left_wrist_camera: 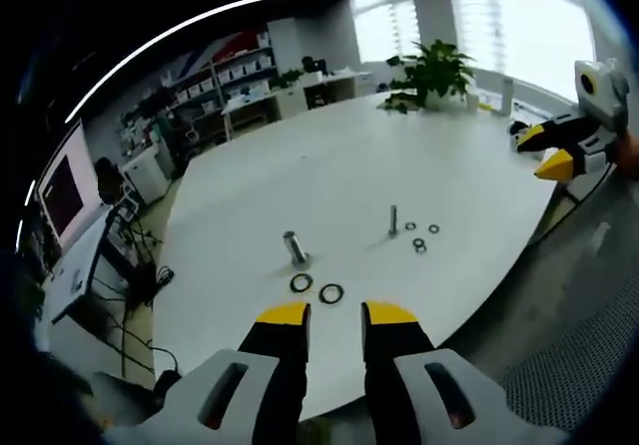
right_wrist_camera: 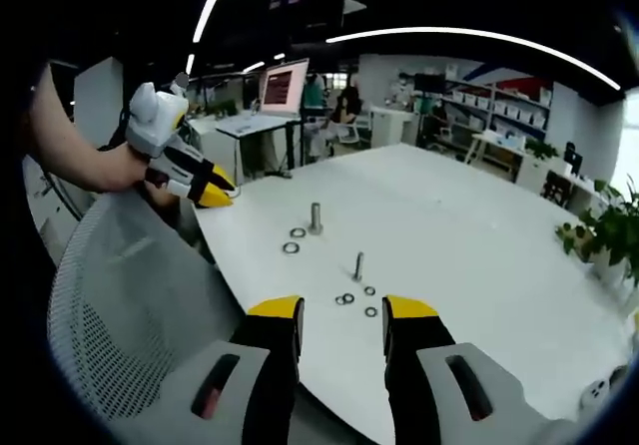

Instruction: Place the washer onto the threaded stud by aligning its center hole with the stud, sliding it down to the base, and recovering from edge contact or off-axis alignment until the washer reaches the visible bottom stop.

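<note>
Big white table (left_wrist_camera: 329, 166), round-cornered. Two upright studs near the middle of the edge closest to the person: a thick one (left_wrist_camera: 295, 246) and a thin one (left_wrist_camera: 392, 221), well apart.

Two large washers (left_wrist_camera: 302, 282) and (left_wrist_camera: 331, 292) lie flat just beside the thick stud's base, twd the near edge, not on it. Three small washers (left_wrist_camera: 419, 245) lie flat in a loose cluster beside the thin stud, also off it. Right gripper view has the same: thick stud (right_wrist_camera: 316, 217), thin stud (right_wrist_camera: 357, 266), large washers (right_wrist_camera: 298, 232), small washers (right_wrist_camera: 347, 298).

Left gripper (left_wrist_camera: 335, 314): jaws apart w/ a clear gap, holding nothing, over the near edge, short of the large washers.

Right gripper (right_wrist_camera: 342, 309): jaws spread wide, nothing held, over the table edge just short of the small washers. Left gripper view shows it at the far right (left_wrist_camera: 549, 152), off the table side.

Potted plant (left_wrist_camera: 431, 71) at the far edge.
</note>
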`<state>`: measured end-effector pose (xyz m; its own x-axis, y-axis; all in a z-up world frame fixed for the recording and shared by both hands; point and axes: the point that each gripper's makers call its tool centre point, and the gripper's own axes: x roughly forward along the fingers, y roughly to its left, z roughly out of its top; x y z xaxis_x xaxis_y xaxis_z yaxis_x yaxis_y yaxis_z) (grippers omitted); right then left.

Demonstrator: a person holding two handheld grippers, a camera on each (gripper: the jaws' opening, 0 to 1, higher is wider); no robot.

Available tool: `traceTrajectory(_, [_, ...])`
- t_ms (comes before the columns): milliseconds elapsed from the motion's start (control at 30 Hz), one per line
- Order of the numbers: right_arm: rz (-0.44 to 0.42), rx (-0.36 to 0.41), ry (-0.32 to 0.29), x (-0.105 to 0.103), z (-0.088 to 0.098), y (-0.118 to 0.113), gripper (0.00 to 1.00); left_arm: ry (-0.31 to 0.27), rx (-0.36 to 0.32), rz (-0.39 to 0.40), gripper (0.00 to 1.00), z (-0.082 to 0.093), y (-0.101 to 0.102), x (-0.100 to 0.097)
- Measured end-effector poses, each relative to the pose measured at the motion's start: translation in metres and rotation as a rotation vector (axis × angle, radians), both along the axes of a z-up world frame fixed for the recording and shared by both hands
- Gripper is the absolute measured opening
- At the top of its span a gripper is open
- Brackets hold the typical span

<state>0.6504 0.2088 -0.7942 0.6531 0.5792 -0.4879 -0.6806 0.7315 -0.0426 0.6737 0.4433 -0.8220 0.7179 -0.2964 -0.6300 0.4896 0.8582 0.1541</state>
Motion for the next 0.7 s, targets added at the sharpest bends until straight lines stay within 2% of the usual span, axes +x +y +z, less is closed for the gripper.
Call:
traceTrajectory(133, [0.015,-0.003,-0.013,-0.002,0.002,0.004,0.34,0.003,-0.045,0.012,0.19,0.003,-0.002,-0.001])
traceTrajectory(200, [0.015,-0.018,-0.001,-0.002,-0.002,0.003,0.34,0.009,-0.044,-0.006,0.19,0.002,-0.005,-0.002])
traceTrajectory(367, [-0.022,-0.018,-0.026,0.002,0.002,-0.002,0.33,-0.009,-0.091,-0.030,0.18,0.009,-0.012,-0.002])
traceTrajectory(533, [-0.031,-0.030,-0.030,0.007,0.003,-0.004,0.33,0.031,-0.099,-0.064,0.18,0.002,-0.018,-0.004])
traceTrajectory(700, [-0.064,-0.048,-0.024,0.009,0.000,-0.013,0.33,0.009,-0.146,-0.084,0.18,0.010,-0.023,-0.004])
